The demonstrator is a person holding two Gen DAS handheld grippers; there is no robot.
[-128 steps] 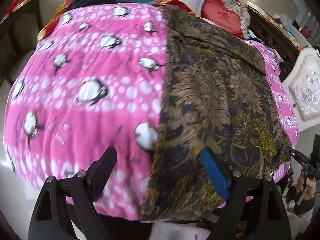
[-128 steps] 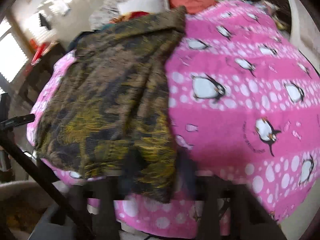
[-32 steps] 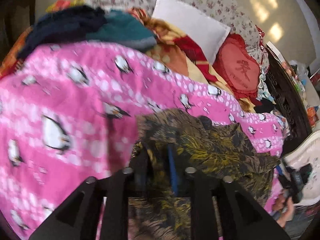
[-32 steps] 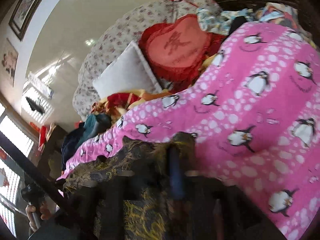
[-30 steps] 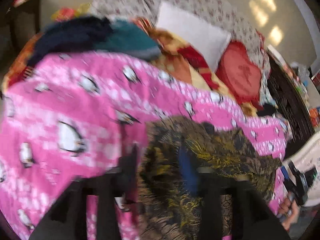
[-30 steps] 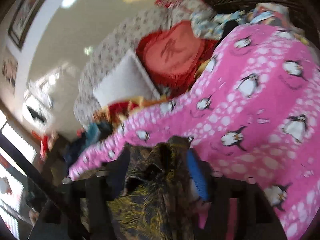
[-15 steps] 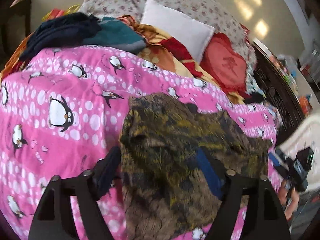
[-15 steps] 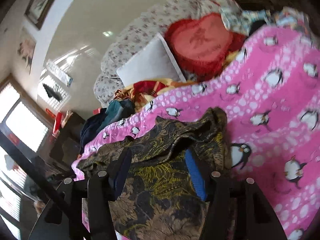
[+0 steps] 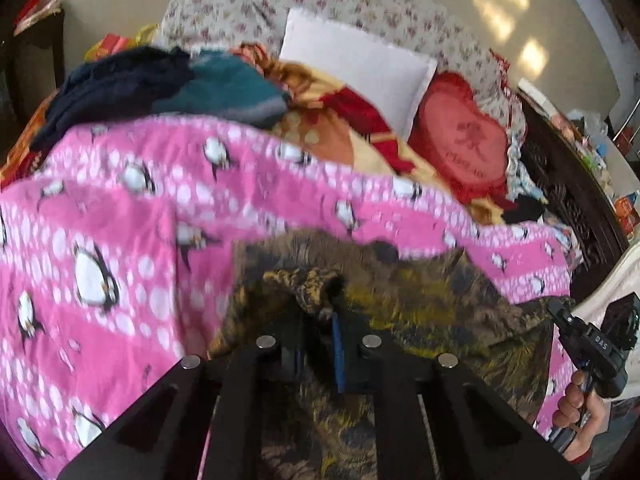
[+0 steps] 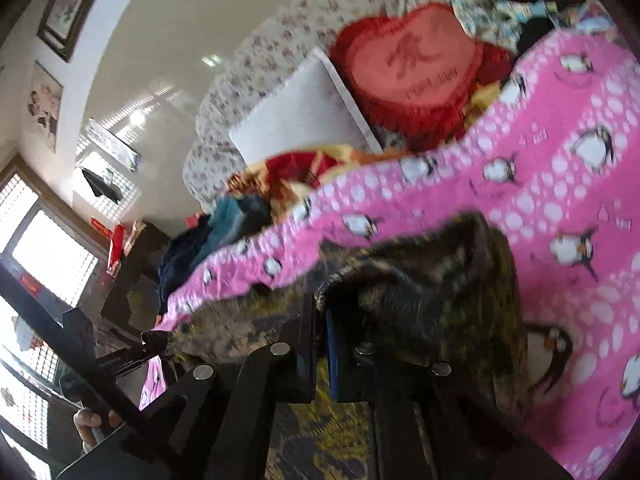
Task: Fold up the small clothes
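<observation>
A dark brown and mustard floral-print fabric garment point(image 9: 420, 304) lies bunched on the pink fleece blanket with white dots and penguins point(image 9: 120, 220) covering the bed. The left tool point(image 9: 318, 320) is clamped tight on a raised fold of the garment's near edge; the right tool point(image 10: 320, 320) pinches another fold the same way (both views are motion-blurred). Beyond the blanket sit a white square pillow point(image 9: 352, 68) and a red heart-shaped cushion point(image 10: 412, 68).
</observation>
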